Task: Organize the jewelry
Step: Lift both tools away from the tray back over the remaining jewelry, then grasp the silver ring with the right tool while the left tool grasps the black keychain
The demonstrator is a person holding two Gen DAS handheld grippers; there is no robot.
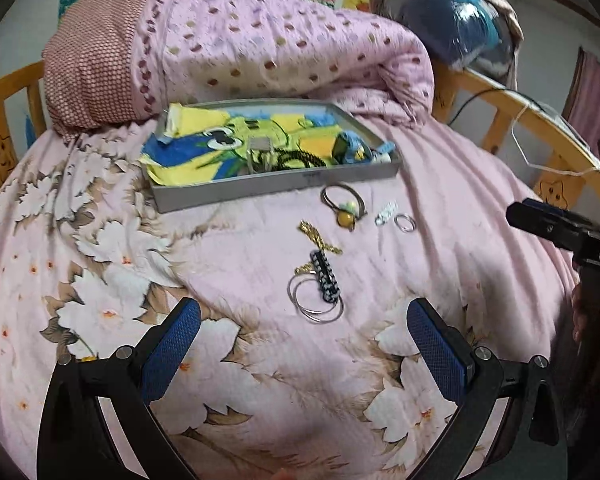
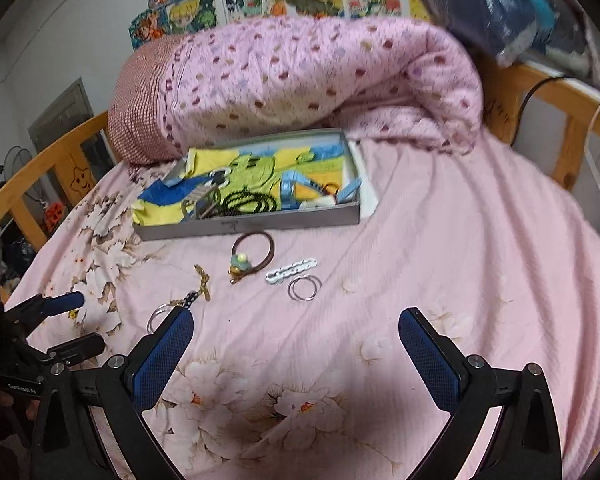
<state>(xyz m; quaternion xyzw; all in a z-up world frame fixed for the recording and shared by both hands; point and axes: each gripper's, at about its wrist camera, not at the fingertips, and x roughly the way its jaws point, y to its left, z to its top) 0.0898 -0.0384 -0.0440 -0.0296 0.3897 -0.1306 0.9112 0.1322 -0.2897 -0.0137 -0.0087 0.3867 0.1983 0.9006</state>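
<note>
A grey tray [image 1: 236,192] [image 2: 260,224] lined with a yellow-blue cloth holds black beads, a clip and blue pieces. On the pink sheet in front lie a brown hair tie with a yellow bead [image 1: 345,204] [image 2: 252,254], a white chain piece [image 1: 386,212] [image 2: 290,269], small silver rings [image 1: 405,223] [image 2: 304,288], a gold chain [image 1: 320,240] [image 2: 202,280], a black-white braided piece [image 1: 324,276] and large silver hoops [image 1: 315,300] [image 2: 159,316]. My left gripper [image 1: 304,344] is open just short of the hoops. My right gripper [image 2: 296,356] is open and empty.
A rolled pink dotted quilt [image 1: 260,48] [image 2: 320,80] lies behind the tray. A wooden bed rail [image 1: 532,120] [image 2: 560,92] curves around the bed. A blue bag [image 1: 456,24] sits at the back right. The right gripper shows at the left view's right edge [image 1: 548,224].
</note>
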